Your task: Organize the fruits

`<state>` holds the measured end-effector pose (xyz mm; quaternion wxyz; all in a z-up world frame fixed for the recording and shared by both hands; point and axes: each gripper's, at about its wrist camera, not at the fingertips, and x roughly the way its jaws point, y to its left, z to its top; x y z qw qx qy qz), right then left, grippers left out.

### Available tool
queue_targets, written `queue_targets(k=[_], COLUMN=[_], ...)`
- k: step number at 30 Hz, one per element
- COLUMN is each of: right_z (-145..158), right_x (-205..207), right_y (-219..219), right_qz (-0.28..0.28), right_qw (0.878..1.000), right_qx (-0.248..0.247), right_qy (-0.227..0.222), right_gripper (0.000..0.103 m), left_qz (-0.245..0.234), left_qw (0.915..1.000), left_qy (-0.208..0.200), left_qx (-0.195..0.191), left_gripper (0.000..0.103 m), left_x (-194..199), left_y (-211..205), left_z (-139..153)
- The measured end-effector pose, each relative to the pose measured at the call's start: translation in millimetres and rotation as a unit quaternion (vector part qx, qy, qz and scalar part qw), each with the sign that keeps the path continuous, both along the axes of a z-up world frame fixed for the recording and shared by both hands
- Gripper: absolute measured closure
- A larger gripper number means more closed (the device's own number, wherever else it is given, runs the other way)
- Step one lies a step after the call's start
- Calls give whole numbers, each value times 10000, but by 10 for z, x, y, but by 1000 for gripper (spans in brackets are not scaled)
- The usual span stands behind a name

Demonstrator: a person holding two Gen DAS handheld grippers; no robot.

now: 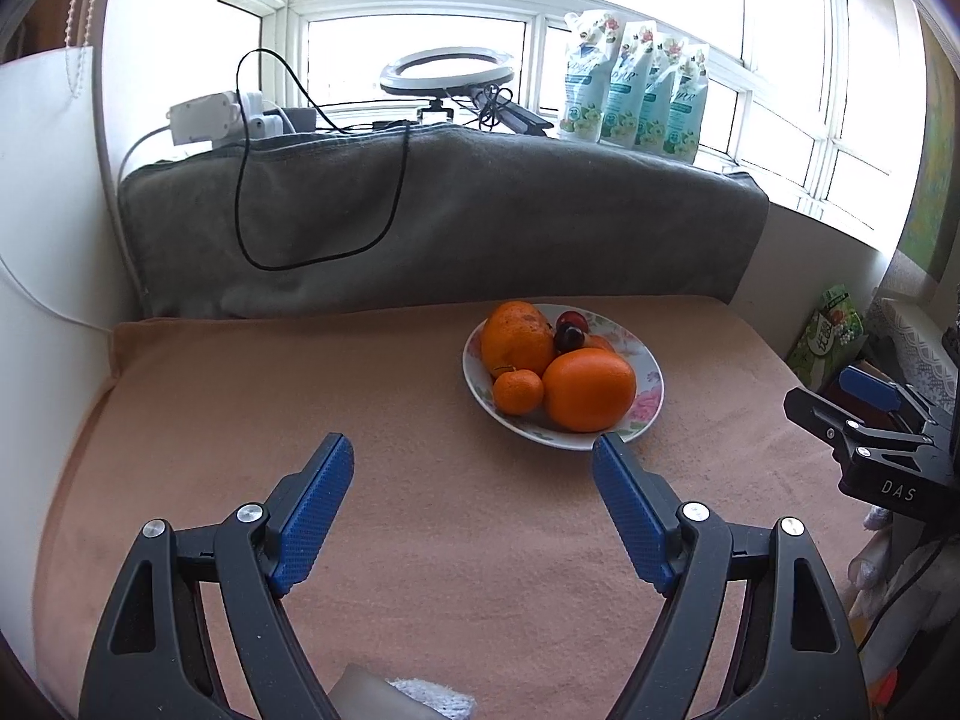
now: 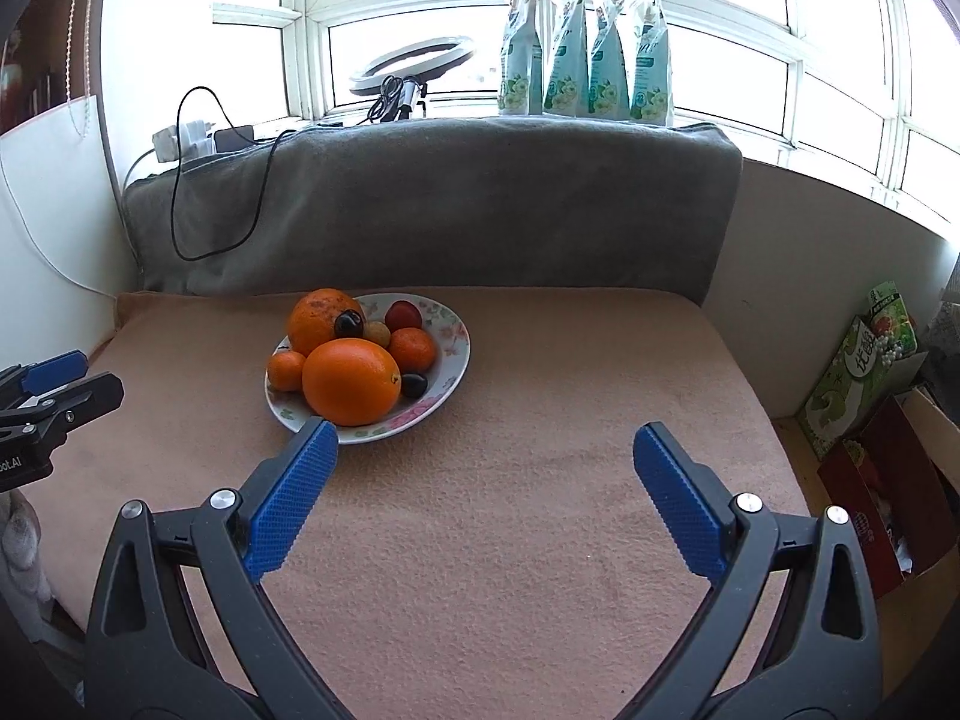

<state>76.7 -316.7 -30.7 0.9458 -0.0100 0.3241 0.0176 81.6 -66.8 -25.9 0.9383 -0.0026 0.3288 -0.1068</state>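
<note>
A floral plate (image 1: 651, 387) (image 2: 453, 330) sits on the peach cloth and holds a big orange (image 1: 589, 390) (image 2: 351, 382), a second large orange (image 1: 516, 339) (image 2: 321, 315), small mandarins (image 1: 518, 392) (image 2: 286, 370), dark cherries (image 1: 569, 336) (image 2: 414, 385) and a red fruit (image 2: 403, 316). My left gripper (image 1: 474, 459) is open and empty, in front of the plate. My right gripper (image 2: 486, 441) is open and empty, to the right of the plate; it also shows at the right edge of the left wrist view (image 1: 870, 414).
A grey cushion (image 1: 444, 216) (image 2: 432, 204) backs the surface, with a black cable (image 1: 336, 180) draped over it. Refill pouches (image 2: 585, 54) and a ring light (image 2: 414, 66) stand on the windowsill. Boxes (image 2: 864, 372) stand to the right.
</note>
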Motion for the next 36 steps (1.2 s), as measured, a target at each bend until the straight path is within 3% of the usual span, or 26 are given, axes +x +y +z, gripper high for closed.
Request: queue_targets(k=[36], right_z=[-78], right_x=[15], right_y=[44], right_qz=[26], right_qw=[9999], right_qx=[-104], right_qy=[104], right_gripper=[2], left_qz=[-79], left_qw=[10000], left_qy=[-54], left_qx=[-24], left_gripper=[21], left_x=[-6], left_y=[-36], left_z=[-15])
